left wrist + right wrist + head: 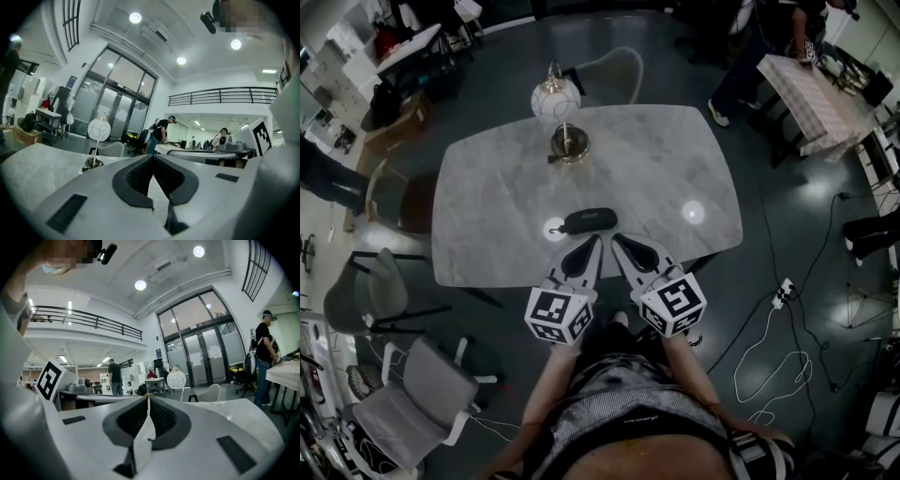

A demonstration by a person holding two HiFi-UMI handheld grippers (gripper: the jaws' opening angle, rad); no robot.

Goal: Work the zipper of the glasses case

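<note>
Left hand-held gripper and right hand-held gripper hover side by side in the head view, tips just short of the black oval glasses case near the front edge of the pale marble worktop. Left gripper view, then right gripper view: each pair of jaws is clenched on nothing. Light and semi-stiff, the case would likely slide on marble, so pin its body and pinch the zipper pull.

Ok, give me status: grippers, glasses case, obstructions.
Left gripper shut, empty; right gripper shut, empty. Glasses case flat on table, just ahead of both grippers, not gripped. Lamp farther back, not in the way.
</note>
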